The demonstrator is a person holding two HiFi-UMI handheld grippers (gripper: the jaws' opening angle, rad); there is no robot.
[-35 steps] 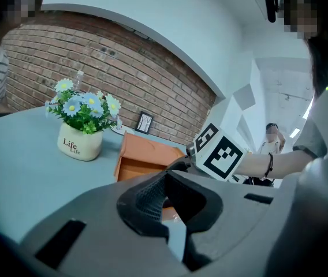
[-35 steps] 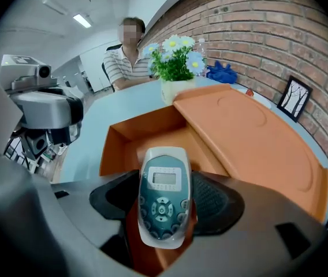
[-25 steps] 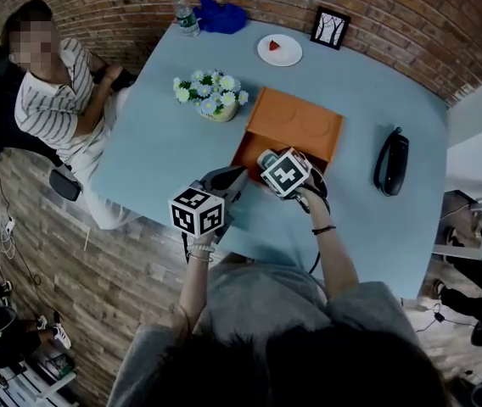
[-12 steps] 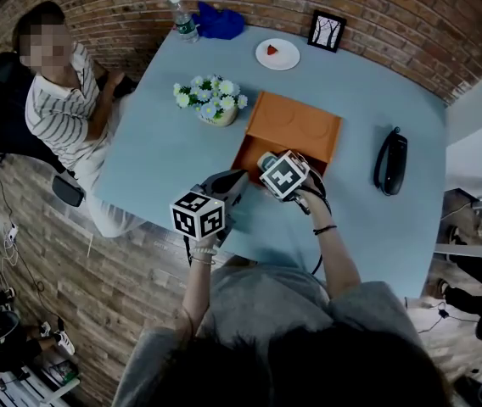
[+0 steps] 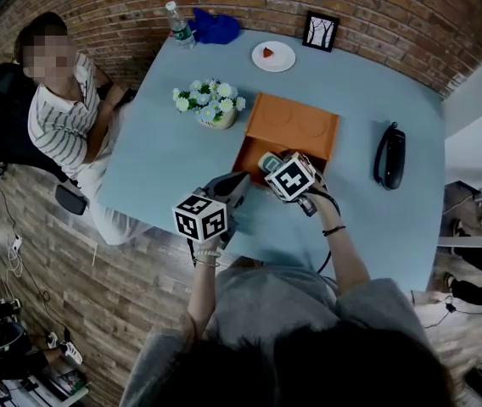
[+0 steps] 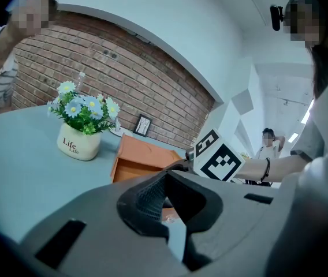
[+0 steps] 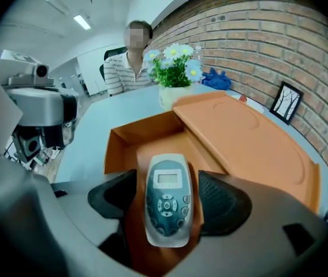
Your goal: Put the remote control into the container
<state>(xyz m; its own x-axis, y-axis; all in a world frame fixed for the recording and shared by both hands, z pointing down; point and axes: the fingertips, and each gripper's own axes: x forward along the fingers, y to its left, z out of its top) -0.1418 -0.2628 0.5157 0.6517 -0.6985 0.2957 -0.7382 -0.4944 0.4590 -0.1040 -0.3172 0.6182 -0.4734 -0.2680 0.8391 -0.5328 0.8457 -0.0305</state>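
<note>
The remote control point(image 7: 167, 189) is light grey with a blue-grey keypad and a small screen. It lies between the pads of my right gripper point(image 7: 167, 203), over the open orange container point(image 7: 135, 134). Those jaws are opening, and a thin gap shows on each side of the remote. In the head view the right gripper point(image 5: 273, 166) is at the near edge of the container point(image 5: 296, 125), with the remote point(image 5: 267, 160) poking out ahead. My left gripper point(image 5: 228, 186) hovers just left of it. Its jaws point(image 6: 167, 198) stand slightly apart with nothing between them.
On the blue table point(image 5: 173, 159) stand a flower pot point(image 5: 210, 104) left of the container, a black phone point(image 5: 391, 155) at the right, and a plate point(image 5: 273, 56), picture frame point(image 5: 320, 30), bottle point(image 5: 176, 22) and blue cloth point(image 5: 215, 25) at the far edge. A person point(image 5: 63, 117) sits at the left.
Both grippers stay at the container's near edge. The right one has drifted slightly to the right, and the left one has hardly moved.
</note>
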